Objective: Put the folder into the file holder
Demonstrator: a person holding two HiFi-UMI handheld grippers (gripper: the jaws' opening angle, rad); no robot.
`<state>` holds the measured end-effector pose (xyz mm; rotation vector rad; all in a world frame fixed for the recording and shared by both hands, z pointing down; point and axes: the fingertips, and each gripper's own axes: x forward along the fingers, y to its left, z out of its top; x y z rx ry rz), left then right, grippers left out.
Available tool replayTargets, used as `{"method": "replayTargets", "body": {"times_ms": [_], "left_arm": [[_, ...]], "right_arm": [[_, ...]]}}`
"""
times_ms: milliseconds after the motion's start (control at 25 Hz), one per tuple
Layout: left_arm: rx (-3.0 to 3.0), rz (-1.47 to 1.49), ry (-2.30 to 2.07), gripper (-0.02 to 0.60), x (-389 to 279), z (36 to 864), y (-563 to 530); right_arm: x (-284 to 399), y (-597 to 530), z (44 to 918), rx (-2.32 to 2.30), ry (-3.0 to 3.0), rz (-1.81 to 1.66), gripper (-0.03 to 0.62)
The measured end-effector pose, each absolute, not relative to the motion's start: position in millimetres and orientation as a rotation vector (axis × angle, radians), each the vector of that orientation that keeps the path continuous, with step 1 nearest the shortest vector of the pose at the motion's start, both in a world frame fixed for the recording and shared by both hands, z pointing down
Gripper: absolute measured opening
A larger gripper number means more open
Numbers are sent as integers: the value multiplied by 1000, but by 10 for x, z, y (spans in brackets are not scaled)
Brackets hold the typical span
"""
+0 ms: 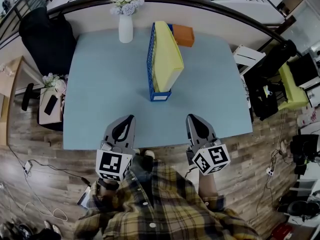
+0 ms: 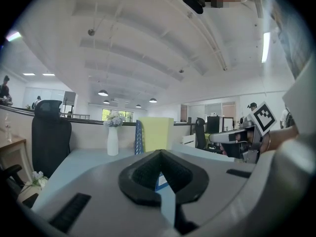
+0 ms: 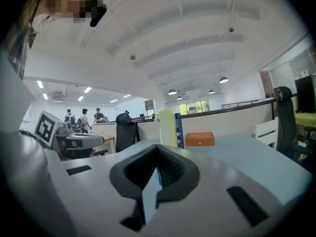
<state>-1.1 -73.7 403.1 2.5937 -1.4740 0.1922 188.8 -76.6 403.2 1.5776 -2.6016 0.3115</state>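
Your left gripper (image 1: 130,118) and right gripper (image 1: 191,117) are both pressed together, empty; nudge the leaning folder (image 1: 167,59) and the file holder (image 1: 150,61) may topple.

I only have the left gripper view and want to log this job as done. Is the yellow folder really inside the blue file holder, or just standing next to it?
Observer: The head view shows the yellow folder standing inside the blue file holder, tilted toward the holder's right side.
Operator: Is anything hidden behind it from my angle?
Observer: Yes, an orange box sits on the table just past the holder's far end, toward the right.
Operator: Is the right gripper carrying anything?
Observer: No. The right gripper view shows the right gripper shut with nothing between its jaws.
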Motion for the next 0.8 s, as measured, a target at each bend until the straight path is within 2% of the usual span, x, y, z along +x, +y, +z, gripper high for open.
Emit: {"method": "replayTargets", "body": {"times_ms": [800], "left_arm": [[2581,185,-1481,-6,-62,4057,-867]], "right_arm": [[1863,-885,4071,1581,-2589,336,2]]}}
